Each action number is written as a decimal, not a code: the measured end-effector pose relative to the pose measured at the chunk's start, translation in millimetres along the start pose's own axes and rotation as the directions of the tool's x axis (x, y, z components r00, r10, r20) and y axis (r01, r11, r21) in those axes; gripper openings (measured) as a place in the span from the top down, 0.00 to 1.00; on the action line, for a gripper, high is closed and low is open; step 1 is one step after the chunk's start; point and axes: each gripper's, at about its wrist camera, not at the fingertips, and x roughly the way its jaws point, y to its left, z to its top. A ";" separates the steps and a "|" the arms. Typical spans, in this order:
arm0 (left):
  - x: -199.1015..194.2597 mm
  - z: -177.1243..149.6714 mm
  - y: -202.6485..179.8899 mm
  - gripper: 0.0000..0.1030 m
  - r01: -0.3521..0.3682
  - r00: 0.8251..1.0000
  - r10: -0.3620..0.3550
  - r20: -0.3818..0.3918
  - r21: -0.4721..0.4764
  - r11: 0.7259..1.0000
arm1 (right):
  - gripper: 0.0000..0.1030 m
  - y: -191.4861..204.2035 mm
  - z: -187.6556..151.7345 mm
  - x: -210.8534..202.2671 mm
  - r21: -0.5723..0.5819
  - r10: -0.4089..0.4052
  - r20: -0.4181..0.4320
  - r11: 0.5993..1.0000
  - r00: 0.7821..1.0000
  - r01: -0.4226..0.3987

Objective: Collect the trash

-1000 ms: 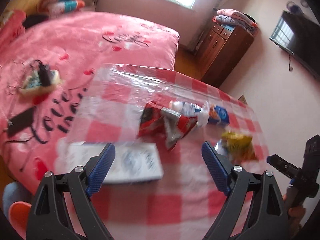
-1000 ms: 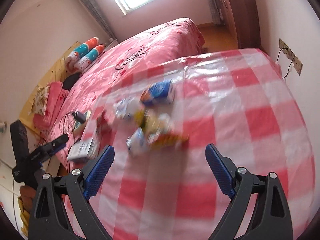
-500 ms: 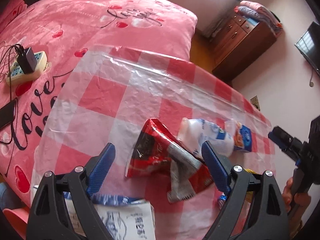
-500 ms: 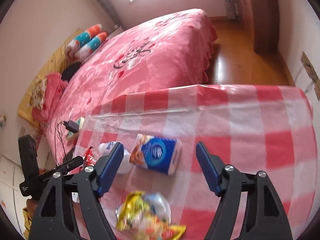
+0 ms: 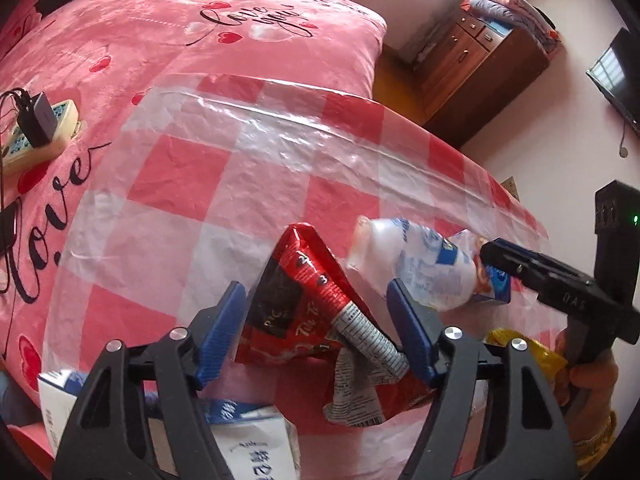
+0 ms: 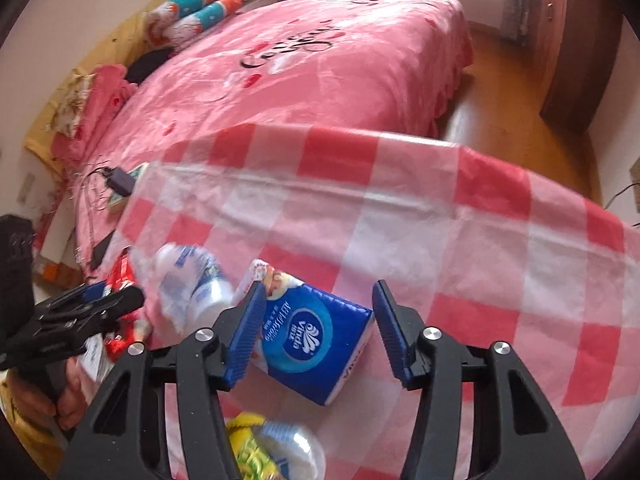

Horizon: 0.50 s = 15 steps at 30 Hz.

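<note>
Red foil of the wrapper (image 5: 304, 304) lies between the spread fingers of the left gripper (image 5: 316, 320), which looks lined up to close on it. Beside that gripper's right finger lies the bottle (image 5: 416, 268). The right gripper (image 6: 318, 330), also spread, straddles the blue tissue pack (image 6: 316, 340) on the checked cloth (image 6: 460, 240), probably so each tool takes one piece of trash.
</note>
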 end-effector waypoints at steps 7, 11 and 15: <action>-4.6 -25.1 -20.9 0.33 0.034 0.999 -0.033 -0.013 0.062 0.998 | 0.47 12.0 -38.2 -13.9 -0.013 0.067 -0.009 0.998 0.998 -0.067; -9.1 -46.6 -34.9 0.36 0.051 0.999 -0.049 -0.023 0.101 0.994 | 0.47 21.8 -66.0 -25.5 -0.018 0.075 -0.007 0.997 0.997 -0.075; -16.2 -71.5 -49.0 0.36 0.073 0.997 -0.069 -0.031 0.151 0.986 | 0.47 22.8 -94.9 -38.3 -0.004 0.085 -0.004 0.996 0.996 -0.085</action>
